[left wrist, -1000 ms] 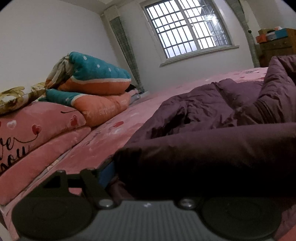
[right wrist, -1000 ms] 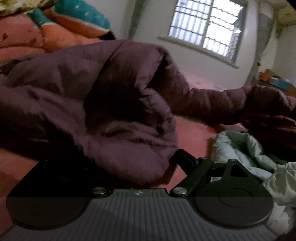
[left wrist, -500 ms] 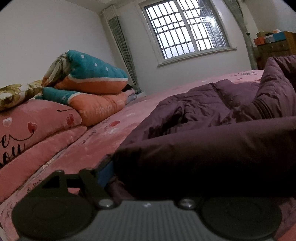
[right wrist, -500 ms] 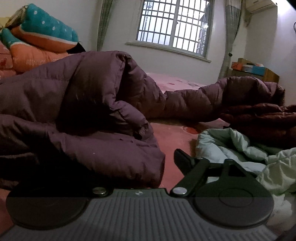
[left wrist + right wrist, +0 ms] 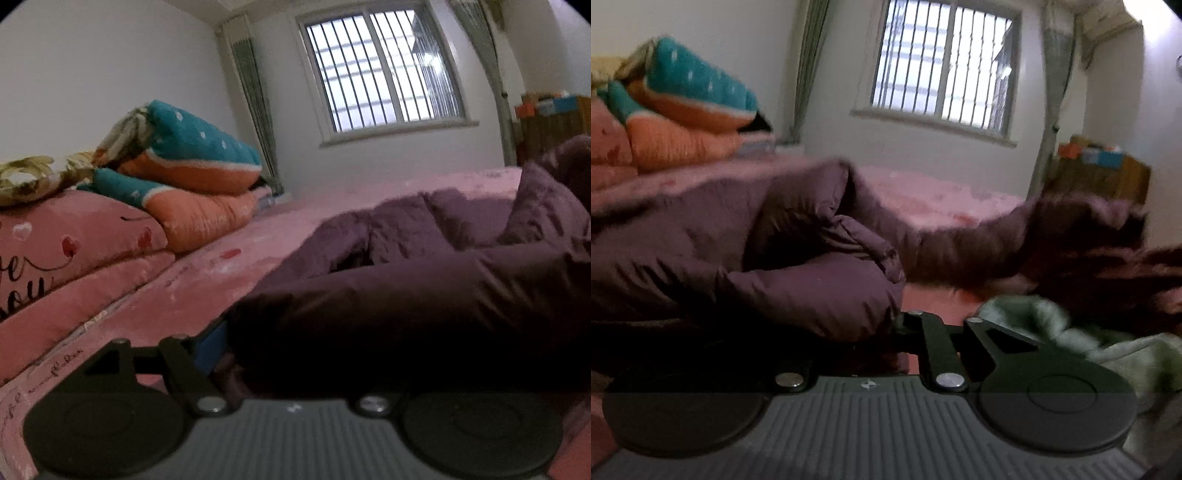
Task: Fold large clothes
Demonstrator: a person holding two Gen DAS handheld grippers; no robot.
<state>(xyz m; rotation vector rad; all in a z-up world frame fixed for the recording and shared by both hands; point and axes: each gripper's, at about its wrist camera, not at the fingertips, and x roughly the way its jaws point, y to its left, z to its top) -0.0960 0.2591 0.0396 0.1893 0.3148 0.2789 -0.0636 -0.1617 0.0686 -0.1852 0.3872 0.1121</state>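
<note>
A bulky purple down jacket (image 5: 406,295) lies rumpled on the pink bed (image 5: 221,269). My left gripper (image 5: 295,354) is low at the jacket's near edge with its jaws wide. The blue-padded left finger (image 5: 208,347) shows beside the fold, and the jacket drapes over the right finger and hides it. In the right wrist view, the right gripper (image 5: 905,325) has its jaws drawn together on the end of a thick fold of the jacket (image 5: 775,258). Its fingertips are partly hidden behind that fold. The jacket's dark fur-trimmed part (image 5: 1089,221) trails to the right.
A pale green garment (image 5: 1052,332) lies crumpled just right of the right gripper. Folded teal and orange quilts (image 5: 192,158) and pink pillows (image 5: 74,240) are stacked along the left wall. A wooden cabinet (image 5: 1100,177) stands in the far right corner under the barred window.
The right jaws have gone from wide to drawn together on the jacket fold, and the right gripper has risen. The left gripper has only rolled slightly.
</note>
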